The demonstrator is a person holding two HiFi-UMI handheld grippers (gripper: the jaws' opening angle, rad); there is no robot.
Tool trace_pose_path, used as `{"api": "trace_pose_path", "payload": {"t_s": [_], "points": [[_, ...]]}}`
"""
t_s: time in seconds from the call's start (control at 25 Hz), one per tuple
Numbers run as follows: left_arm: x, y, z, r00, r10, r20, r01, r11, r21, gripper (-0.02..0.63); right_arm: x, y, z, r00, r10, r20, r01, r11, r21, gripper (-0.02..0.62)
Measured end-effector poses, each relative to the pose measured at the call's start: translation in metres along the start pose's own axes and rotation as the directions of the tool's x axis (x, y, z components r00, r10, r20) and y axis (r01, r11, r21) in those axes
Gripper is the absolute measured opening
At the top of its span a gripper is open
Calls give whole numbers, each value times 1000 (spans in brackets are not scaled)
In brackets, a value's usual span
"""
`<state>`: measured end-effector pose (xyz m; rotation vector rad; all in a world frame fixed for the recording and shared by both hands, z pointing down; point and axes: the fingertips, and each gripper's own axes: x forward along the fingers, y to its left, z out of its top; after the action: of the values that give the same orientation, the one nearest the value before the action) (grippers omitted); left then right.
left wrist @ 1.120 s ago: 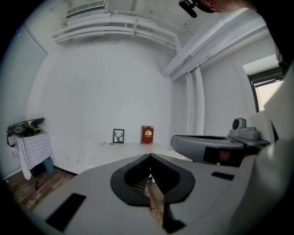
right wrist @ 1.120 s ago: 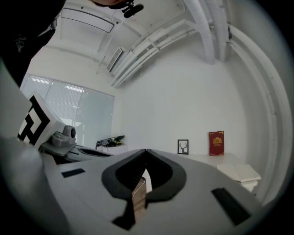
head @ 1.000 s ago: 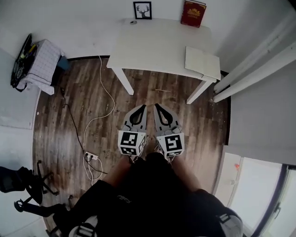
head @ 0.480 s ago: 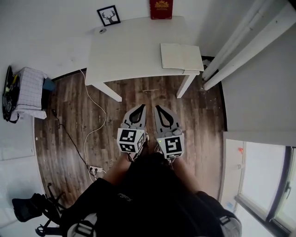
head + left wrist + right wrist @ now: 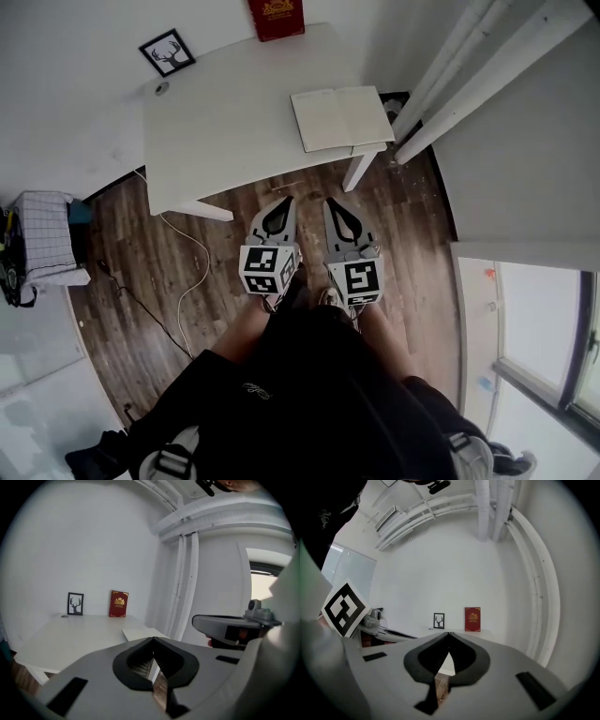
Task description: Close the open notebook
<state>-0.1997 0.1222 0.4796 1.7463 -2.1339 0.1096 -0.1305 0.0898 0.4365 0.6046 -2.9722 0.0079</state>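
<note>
The open notebook [image 5: 342, 117] lies flat with pale blank pages at the right front corner of the white table [image 5: 225, 122]. It shows as a thin slab [image 5: 140, 633] in the left gripper view. My left gripper [image 5: 285, 201] and right gripper [image 5: 329, 201] are side by side over the wooden floor, short of the table's front edge. Both point toward the table. Each has its jaws shut with nothing between them. In their own views the left gripper [image 5: 152, 639] and the right gripper [image 5: 449, 633] show tips that meet.
A red book [image 5: 276, 18] and a framed deer picture [image 5: 169, 52] lean on the wall at the table's back. White pipes [image 5: 441, 84] run down right of the table. A white cable [image 5: 192, 272] lies on the floor at left, beside a checked cloth bundle [image 5: 45, 246].
The table and notebook have come nearer and lower in the head view as the person walked toward them. Both grippers stayed shut, side by side in front of the body.
</note>
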Motion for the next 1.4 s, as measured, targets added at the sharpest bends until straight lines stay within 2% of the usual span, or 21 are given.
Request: {"api": "trace_pose_path", "payload": {"t_s": [0.2,0.36,0.68,0.88,1.0,1.04,1.12,1.2,1.28,1.32,1.36,1.4], "points": [[34,24,-9,998,-36,-47,33,998,-59,0,33,-3,-13,999,-13,-36,14,1000,19,23],[57,43,-15,993,-65,-95,60,997,-52,0,55,-6,-22,996,-33,-82,34,999,3,21],[103,55,3,979,-167,-115,163,986,-42,1,90,-40,-13,983,-134,-123,135,991,2,21],[120,59,0,976,-163,-143,157,986,-57,2,97,-64,-19,974,-163,-160,168,985,22,23],[135,61,-15,973,-140,-183,128,989,-74,1,108,-77,-32,977,-124,-171,133,990,37,22],[142,62,-21,971,-133,-196,116,988,-99,0,114,-80,-37,979,-102,-176,111,993,42,21],[156,65,-34,969,-122,-216,78,977,-199,1,124,-85,-46,981,-53,-187,64,997,49,21],[163,68,-47,967,-102,-235,27,952,-303,2,128,-87,-53,980,-6,-199,19,998,63,23],[168,72,-59,963,-85,-257,-19,927,-375,2,132,-91,-59,977,28,-212,-12,997,74,23],[172,73,-64,961,-83,-264,-33,912,-408,21,135,-96,-62,975,37,-219,-20,997,77,21],[177,73,-68,960,-85,-266,-42,897,-439,92,139,-102,-64,974,40,-224,-22,997,79,23],[182,72,-72,960,-88,-267,-48,884,-465,129,142,-108,-67,973,39,-227,-21,997,80,23]]}}
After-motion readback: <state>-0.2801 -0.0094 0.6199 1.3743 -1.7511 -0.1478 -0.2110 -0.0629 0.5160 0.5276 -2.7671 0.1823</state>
